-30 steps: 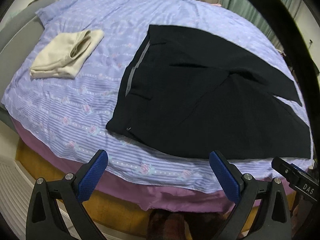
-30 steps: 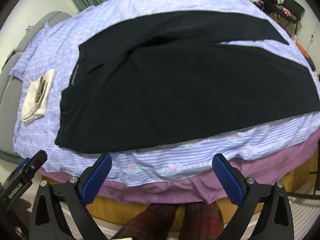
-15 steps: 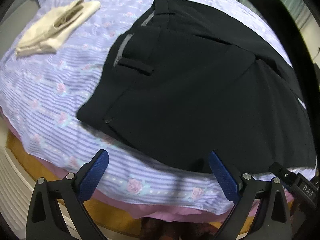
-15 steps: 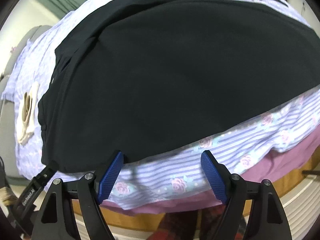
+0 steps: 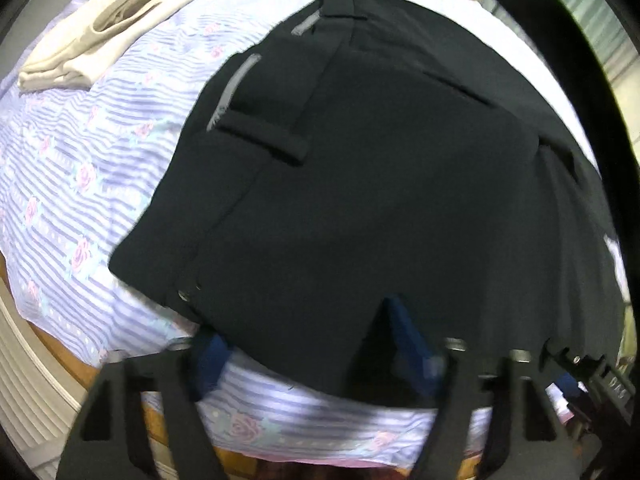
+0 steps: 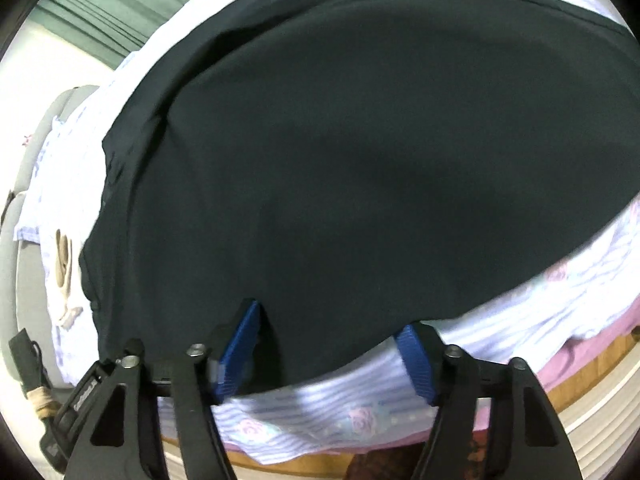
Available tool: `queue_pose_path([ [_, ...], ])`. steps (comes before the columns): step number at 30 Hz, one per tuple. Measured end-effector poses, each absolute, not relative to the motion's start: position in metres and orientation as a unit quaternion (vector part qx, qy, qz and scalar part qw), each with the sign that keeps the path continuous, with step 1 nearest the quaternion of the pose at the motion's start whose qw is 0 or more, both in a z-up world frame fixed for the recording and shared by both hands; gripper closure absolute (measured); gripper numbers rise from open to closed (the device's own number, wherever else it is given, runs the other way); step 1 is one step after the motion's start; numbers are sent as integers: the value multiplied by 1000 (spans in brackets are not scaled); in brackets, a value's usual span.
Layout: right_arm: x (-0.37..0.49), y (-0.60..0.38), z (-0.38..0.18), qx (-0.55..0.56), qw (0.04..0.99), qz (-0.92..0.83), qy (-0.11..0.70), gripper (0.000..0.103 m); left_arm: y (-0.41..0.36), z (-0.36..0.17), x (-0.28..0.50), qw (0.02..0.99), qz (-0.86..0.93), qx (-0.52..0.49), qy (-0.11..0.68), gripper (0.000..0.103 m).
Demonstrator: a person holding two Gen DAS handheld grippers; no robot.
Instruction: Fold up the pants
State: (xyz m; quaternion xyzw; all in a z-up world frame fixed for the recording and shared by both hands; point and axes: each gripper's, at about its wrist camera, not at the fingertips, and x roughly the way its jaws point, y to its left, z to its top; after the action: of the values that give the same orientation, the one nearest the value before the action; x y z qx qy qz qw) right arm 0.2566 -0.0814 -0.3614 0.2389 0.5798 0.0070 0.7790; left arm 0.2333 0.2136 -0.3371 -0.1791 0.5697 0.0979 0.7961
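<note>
Black pants (image 5: 380, 168) lie spread flat on the bed, waistband with grey lining toward the left, legs running right. My left gripper (image 5: 308, 364) is open, its blue pads (image 5: 408, 344) straddling the pants' near edge close to the waist button. My right gripper (image 6: 328, 356) is open too, its blue pads (image 6: 240, 356) on either side of the near edge of the pants (image 6: 360, 152) further along the leg. Neither jaw has closed on the cloth.
The bed wears a lilac striped sheet with roses (image 5: 68, 184) over a pink layer (image 6: 580, 344). A folded cream garment (image 5: 100, 28) lies at the far left; it also shows in the right wrist view (image 6: 62, 256). Green curtains (image 6: 92, 4) hang behind.
Both grippers have moved forward and down from off the bed's edge until their open pads straddle the pants' near edge. The pants have not moved.
</note>
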Motion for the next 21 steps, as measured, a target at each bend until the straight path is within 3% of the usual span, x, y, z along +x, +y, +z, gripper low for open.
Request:
queue_pose_path([
  [1, 260, -83, -357, 234, 783, 7, 576, 55, 216, -334, 234, 794, 106, -186, 569, 53],
  [3, 266, -84, -350, 222, 788, 4, 574, 69, 225, -327, 233, 788, 122, -205, 568, 78],
  [5, 269, -88, -344, 214, 791, 3, 574, 86, 231, -321, 229, 785, 120, -223, 566, 86],
  [6, 269, -91, -338, 206, 794, 4, 572, 89, 231, -314, 227, 785, 116, -227, 564, 89],
  [15, 276, -96, -235, 182, 838, 44, 513, 92, 209, -218, 218, 844, 96, -159, 503, 95],
  [21, 308, -100, -167, 168, 870, 66, 458, 93, 198, -160, 254, 872, 96, -133, 461, 96],
])
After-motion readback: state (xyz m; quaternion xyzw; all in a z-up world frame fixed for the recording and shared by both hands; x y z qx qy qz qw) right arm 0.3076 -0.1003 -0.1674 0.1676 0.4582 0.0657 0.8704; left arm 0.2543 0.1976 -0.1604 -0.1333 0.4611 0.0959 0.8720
